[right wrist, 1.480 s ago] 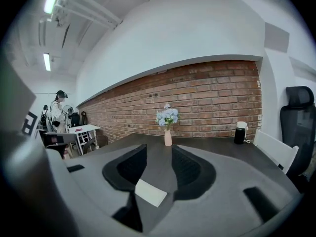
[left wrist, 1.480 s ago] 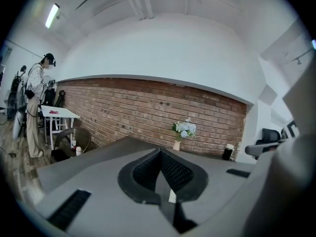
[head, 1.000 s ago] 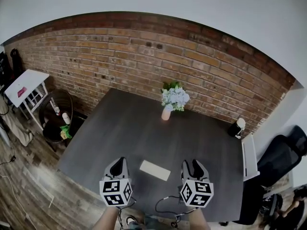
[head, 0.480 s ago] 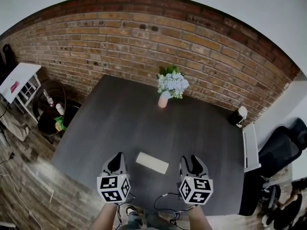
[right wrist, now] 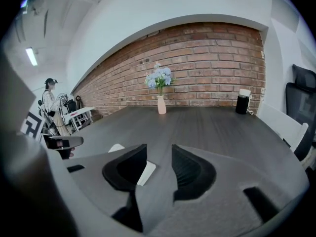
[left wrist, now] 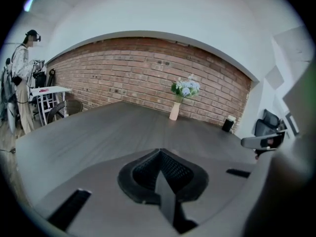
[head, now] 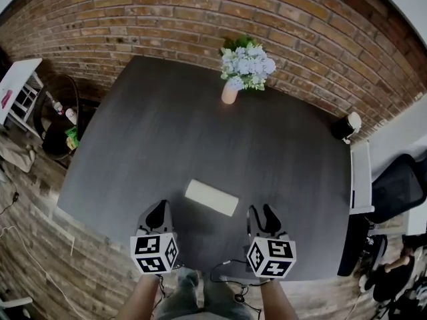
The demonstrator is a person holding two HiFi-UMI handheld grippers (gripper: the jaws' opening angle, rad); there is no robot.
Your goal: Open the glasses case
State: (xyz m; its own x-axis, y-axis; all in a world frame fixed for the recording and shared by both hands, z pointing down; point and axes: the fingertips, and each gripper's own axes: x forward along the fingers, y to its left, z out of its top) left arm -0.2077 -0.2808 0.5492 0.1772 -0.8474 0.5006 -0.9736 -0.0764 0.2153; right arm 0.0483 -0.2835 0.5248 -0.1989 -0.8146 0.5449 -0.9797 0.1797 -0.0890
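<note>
Head view: closed glasses case (head: 211, 197) lying flat near the front edge of the dark table (head: 167, 125), between two grippers.
Its pale long body runs from upper left to lower right, with neither gripper touching it. The left gripper (head: 156, 217), just to its left, has its jaws pressed together on nothing; the right gripper (head: 263, 216) has its jaws well apart and empty. A vase of flowers (head: 231, 91) stands at the table's far side.
</note>
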